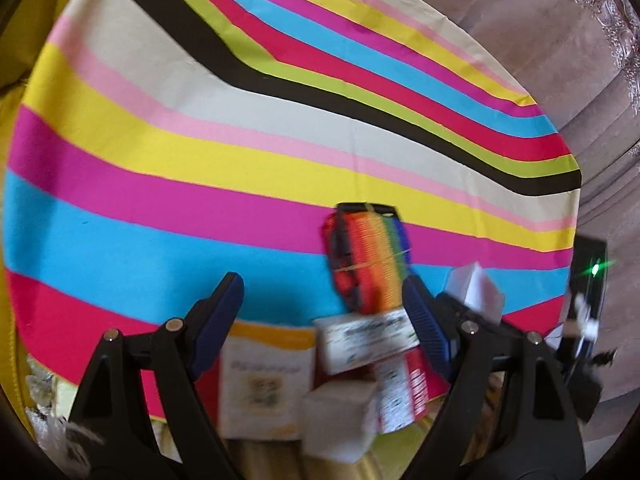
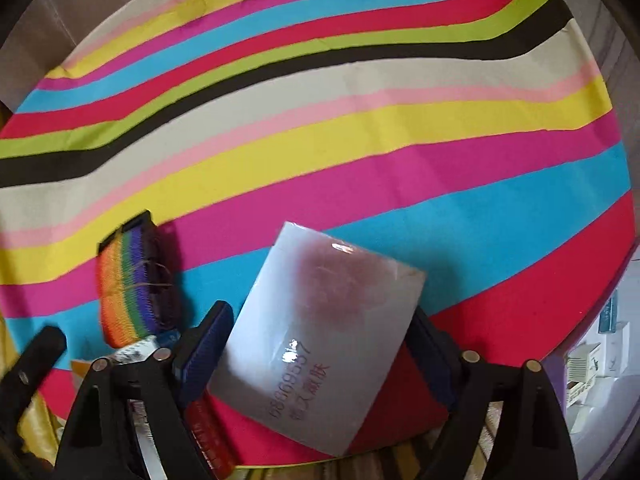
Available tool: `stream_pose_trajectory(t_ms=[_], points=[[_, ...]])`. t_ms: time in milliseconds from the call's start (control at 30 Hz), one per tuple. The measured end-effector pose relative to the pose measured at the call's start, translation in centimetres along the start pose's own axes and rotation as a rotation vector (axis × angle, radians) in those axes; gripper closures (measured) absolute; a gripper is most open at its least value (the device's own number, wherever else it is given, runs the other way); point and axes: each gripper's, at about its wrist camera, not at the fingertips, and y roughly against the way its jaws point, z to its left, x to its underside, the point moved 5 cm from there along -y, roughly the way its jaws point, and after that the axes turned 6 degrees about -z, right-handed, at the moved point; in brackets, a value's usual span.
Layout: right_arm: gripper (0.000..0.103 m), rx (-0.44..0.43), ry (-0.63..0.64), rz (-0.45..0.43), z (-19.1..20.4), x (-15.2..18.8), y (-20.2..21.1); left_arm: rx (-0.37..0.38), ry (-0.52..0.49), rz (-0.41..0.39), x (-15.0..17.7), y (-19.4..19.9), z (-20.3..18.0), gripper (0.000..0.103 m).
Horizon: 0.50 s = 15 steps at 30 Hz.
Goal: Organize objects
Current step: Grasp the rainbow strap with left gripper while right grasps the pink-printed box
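A striped multicolour cloth (image 1: 200,168) covers a round table, also in the right wrist view (image 2: 360,140). A rolled rainbow strap (image 1: 370,256) lies on it, also seen in the right wrist view (image 2: 128,280). My left gripper (image 1: 324,312) is open above a pile of small boxes: a white-and-orange box (image 1: 264,380), a white labelled box (image 1: 366,340), a red-and-white box (image 1: 404,392) and a plain white box (image 1: 340,420). My right gripper (image 2: 320,344) is shut on a flat pale-grey box (image 2: 320,340) with printed digits, held above the table's near edge.
A brown sofa (image 1: 540,40) stands behind the table. Several small white boxes (image 2: 592,368) lie off the table's right edge. Yellow fabric (image 1: 16,60) hangs at the left. The other gripper's black body with a green light (image 1: 588,280) shows at the right.
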Motion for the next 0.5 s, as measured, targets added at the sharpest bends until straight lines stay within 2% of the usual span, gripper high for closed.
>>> stream_pose_trajectory(t_ms=[100,167,500], points=[[0.032,0.044,0.052,-0.02,-0.2,0.0,0.3,-0.013,-0.019,0.021,-0.4,-1.0,-1.4,0.019],[0.035,0.056,0.066,-0.022,-1.0,0.2,0.5,-0.017,-0.019,0.044,-0.2,-1.8,-2.3,0.019],[0.036,0.038,0.09,-0.054,-4.6,0.8,1.2,-0.124,-0.096,0.129,0.8,-5.4,-4.9,0.019]])
